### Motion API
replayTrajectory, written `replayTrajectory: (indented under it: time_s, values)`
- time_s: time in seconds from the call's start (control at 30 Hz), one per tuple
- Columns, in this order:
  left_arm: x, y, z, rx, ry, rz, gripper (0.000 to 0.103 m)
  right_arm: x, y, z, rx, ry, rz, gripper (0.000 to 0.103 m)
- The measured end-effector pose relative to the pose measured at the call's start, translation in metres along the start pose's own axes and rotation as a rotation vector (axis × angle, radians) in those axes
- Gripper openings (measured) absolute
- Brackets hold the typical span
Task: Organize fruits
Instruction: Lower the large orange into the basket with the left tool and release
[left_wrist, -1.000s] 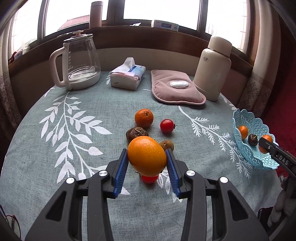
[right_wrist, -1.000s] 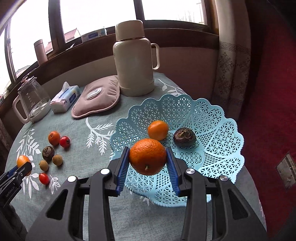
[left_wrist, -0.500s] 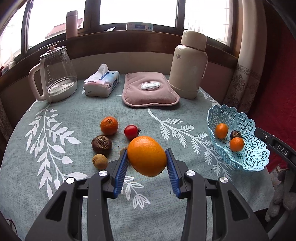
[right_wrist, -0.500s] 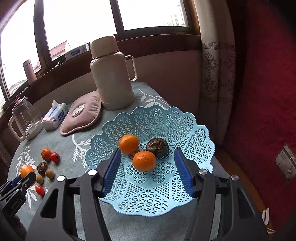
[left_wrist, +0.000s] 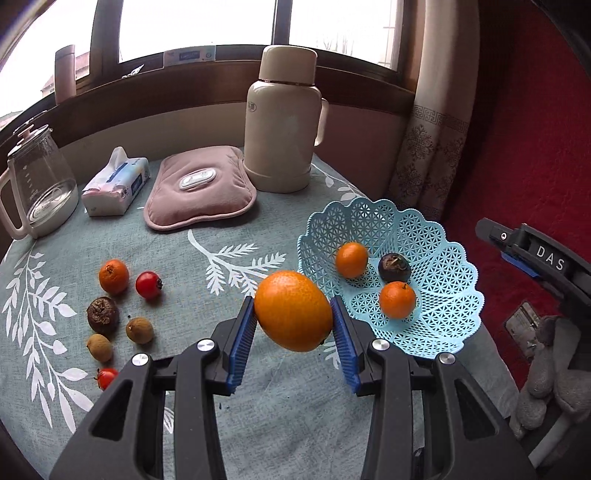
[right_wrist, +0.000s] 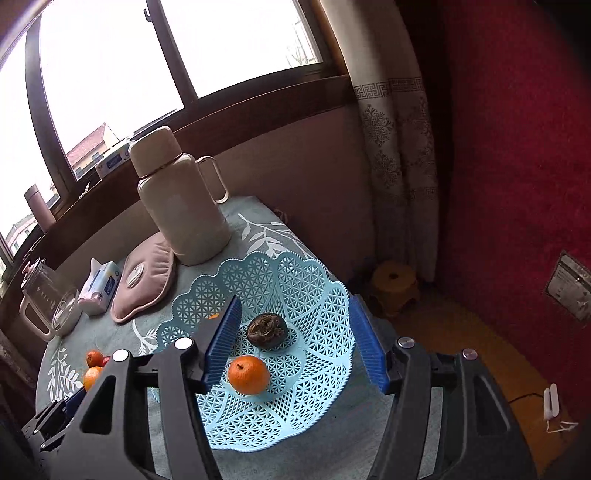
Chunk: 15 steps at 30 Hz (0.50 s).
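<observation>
Left fingers: the left gripper (left_wrist: 293, 332) is seen with its blue ribbed fingers (left_wrist: 242, 343) pinching a large smooth orange (left_wrist: 293, 311), which is held clear of the worktop just beside the basket's near rim.
Right fingers: the right gripper (right_wrist: 293, 341) is seen with its fingers (right_wrist: 221, 341) spread wide and nothing gripped; the jaws have just been opening, and only the basket floor and its fruit are framed between them.
Basket: a pale blue plastic lattice basket with a scalloped rim (left_wrist: 458, 306) is set at the right edge of the worktop.
Fruit in basket: a small stemmed tangerine (right_wrist: 248, 373), a second small tangerine (left_wrist: 351, 259) and a dark wrinkled round fruit (right_wrist: 266, 329) are lying on the basket floor.
Fruit on worktop: a small tangerine (left_wrist: 113, 276), a red cherry tomato (left_wrist: 148, 284), a dark wrinkled fruit (left_wrist: 102, 315), two small brown round fruits (left_wrist: 139, 330) and another red tomato (left_wrist: 106, 377) are clustered left of the held orange.
Worktop: a round worktop covered in grey-green cloth with white leaf prints (left_wrist: 229, 254).
Behind: a cream flask with a handle (left_wrist: 282, 122), a pink padded warmer (left_wrist: 197, 188), a tissue pack (left_wrist: 116, 184) and a glass kettle (left_wrist: 35, 184) are lined up below the window.
</observation>
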<state>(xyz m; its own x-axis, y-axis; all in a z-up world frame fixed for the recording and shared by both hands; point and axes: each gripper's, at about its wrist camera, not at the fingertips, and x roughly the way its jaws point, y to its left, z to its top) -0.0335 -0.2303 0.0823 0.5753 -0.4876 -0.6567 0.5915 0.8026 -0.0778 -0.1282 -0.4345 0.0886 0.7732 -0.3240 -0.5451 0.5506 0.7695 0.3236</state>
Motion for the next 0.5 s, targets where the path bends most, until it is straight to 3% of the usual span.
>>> replayTrajectory:
  time_s: [0.27,0.4,0.5]
  values:
    - [0.02,-0.029,0.005,0.016,0.028,-0.082,0.042,-0.005,-0.005,0.004,0.023,-0.012,0.005,0.063]
    - [0.017,-0.032,0.007,0.015,-0.01,-0.089,0.07,-0.006,-0.005,0.005,0.024,-0.017,0.008,0.063]
    - [0.015,-0.027,0.007,0.002,-0.016,-0.08,0.07,-0.007,-0.004,0.005,0.024,-0.018,0.01,0.063]
